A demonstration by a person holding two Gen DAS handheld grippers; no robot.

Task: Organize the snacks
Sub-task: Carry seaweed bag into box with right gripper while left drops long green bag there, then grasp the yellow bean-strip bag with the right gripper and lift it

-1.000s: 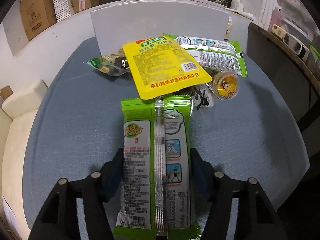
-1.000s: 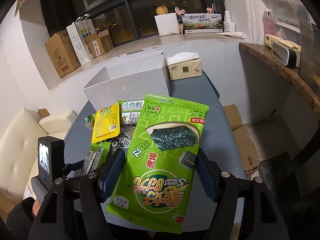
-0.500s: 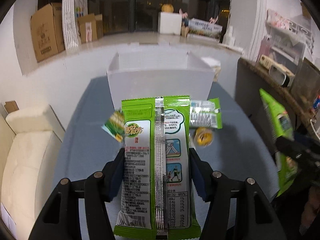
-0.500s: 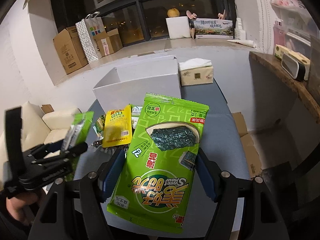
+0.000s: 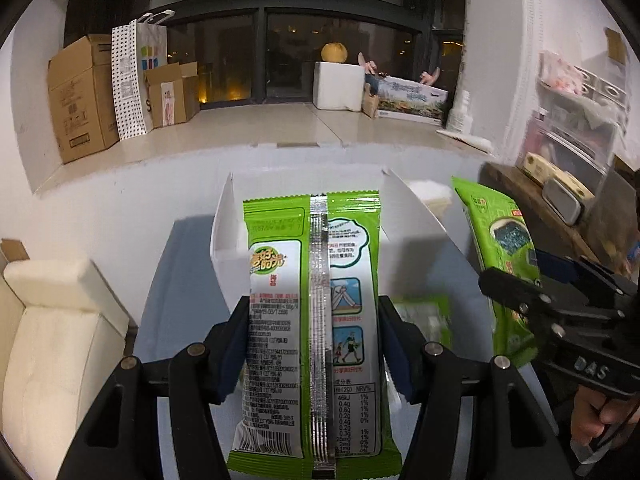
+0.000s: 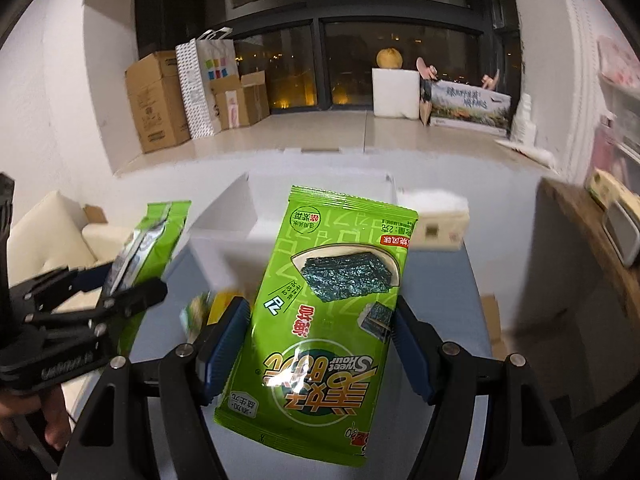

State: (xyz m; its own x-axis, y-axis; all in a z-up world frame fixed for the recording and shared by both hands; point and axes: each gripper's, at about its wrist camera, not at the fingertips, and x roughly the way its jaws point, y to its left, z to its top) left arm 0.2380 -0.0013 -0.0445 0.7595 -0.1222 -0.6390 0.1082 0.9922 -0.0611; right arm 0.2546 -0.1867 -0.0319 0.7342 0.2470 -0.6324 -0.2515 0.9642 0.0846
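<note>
Midway through the tidy-up, an open white cardboard box (image 5: 416,236) waits at the far end of the blue-grey counter (image 5: 176,280), its visible corner still empty. Above the counter, the right gripper (image 6: 320,344) is clamped on a large green seaweed-snack bag (image 6: 332,312), and the left gripper (image 5: 312,344) is clamped on a narrower green-and-white snack pack (image 5: 312,320). Neither is boxed yet, and smaller yellow and green packets (image 6: 208,312) remain loose on the counter.
</note>
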